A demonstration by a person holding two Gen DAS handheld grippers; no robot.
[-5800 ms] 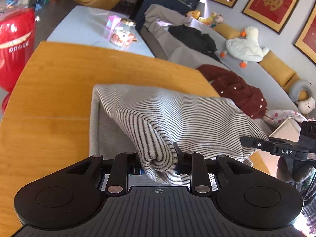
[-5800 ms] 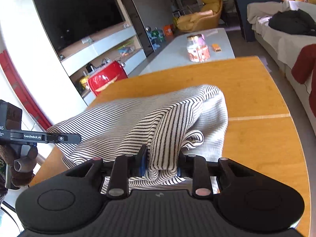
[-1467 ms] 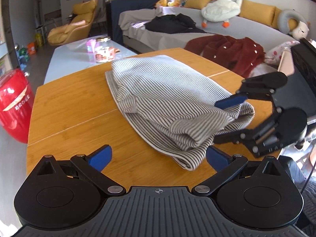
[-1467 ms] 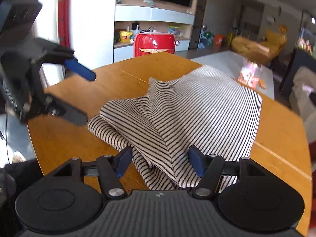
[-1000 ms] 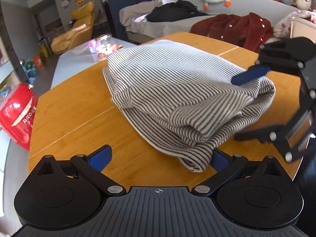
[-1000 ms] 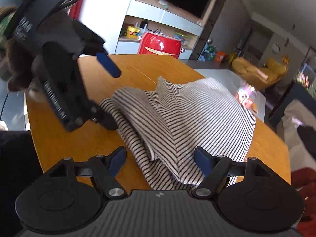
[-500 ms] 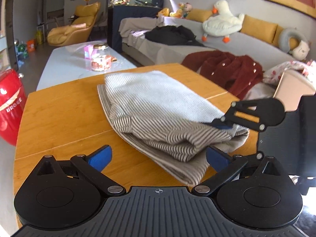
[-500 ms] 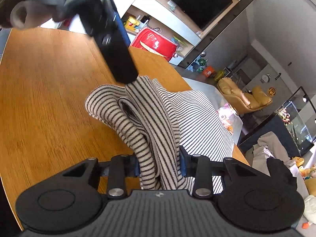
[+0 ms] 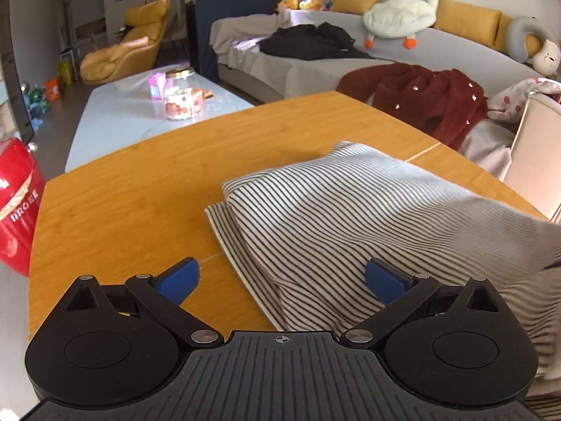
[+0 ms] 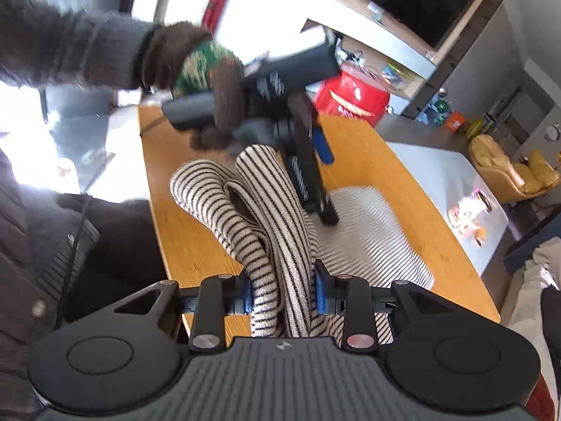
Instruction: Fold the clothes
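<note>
A black-and-white striped garment lies folded in layers on the wooden table. My left gripper is open, its blue pads on either side of the garment's near folded edge, touching nothing. My right gripper is shut on a thick bunch of the striped garment and holds that end raised above the table. The left gripper shows in the right wrist view, held by a gloved hand over the garment.
A red appliance stands left of the table. A low white table with a glass jar lies beyond. A grey sofa holds a red coat, dark clothes and a plush goose. The table edge runs near the person's body.
My right gripper stays shut on the garment's end and has lifted it further. My left gripper has moved in over the garment's near edge, still open.
</note>
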